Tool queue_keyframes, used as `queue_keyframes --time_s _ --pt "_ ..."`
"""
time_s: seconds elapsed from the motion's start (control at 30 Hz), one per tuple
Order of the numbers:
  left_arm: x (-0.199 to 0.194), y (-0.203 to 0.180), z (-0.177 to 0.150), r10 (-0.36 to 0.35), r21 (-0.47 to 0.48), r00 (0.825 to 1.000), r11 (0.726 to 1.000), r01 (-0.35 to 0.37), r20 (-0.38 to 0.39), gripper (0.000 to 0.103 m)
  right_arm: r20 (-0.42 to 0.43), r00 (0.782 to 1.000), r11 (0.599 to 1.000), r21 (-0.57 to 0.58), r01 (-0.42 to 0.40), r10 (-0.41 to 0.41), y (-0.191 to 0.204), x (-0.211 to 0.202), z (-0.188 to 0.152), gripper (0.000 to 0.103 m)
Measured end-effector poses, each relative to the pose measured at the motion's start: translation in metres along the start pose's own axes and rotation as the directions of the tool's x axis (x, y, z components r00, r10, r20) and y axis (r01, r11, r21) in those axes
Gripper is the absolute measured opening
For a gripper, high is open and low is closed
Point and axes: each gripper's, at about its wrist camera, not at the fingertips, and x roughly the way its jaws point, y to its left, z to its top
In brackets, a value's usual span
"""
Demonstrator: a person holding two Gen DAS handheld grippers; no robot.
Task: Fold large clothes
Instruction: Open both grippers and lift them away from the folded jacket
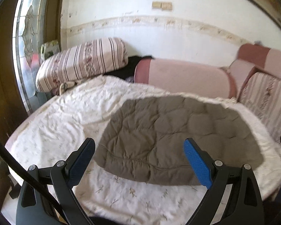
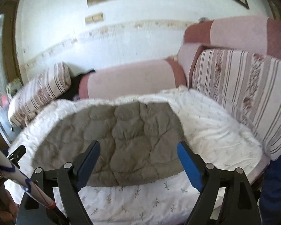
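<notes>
Left wrist view: our left gripper [image 1: 139,161] and right gripper [image 2: 138,161] hover spread, empty, over the jacket [image 1: 168,136] flat mid-blanket [image 1: 65,116], ready for folding.

Left tool [image 1: 139,161] and right tool [image 2: 138,162] both gape wide, holding nothing.

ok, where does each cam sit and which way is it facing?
Left wrist: on the left gripper, looking along its open fingers at the grey quilted garment on the white bedspread; wall behind.
Right wrist: on the right gripper, fingers open, same grey quilted garment, more of the striped cushion.
Shared: garment, bedspread, pink sofa.
</notes>
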Motion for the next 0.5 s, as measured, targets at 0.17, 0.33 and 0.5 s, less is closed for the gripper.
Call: queue_keyframes --time_s 0.17,0.33,0.5 --pt "-0.069 0.009 0.019 -0.009 0.005 0.998 1.0 0.009 0.062 0.102 0.084 0.994 0.997 -0.012 -0.075 0.076 0.005 -0.073 0.017 0.094" --pt "-0.122 0.014 0.025 0.049 0.01 0.991 0.999 -0.051 0.126 0.103 0.142 0.983 0.993 -0.036 -0.112 0.116 0.014 -0.123 0.019 0.1" --pt "-0.148 0.014 0.024 0.075 0.016 0.989 0.997 -0.078 0.131 0.103 0.159 0.977 0.99 -0.06 -0.131 0.139 0.024 -0.144 0.013 0.101"
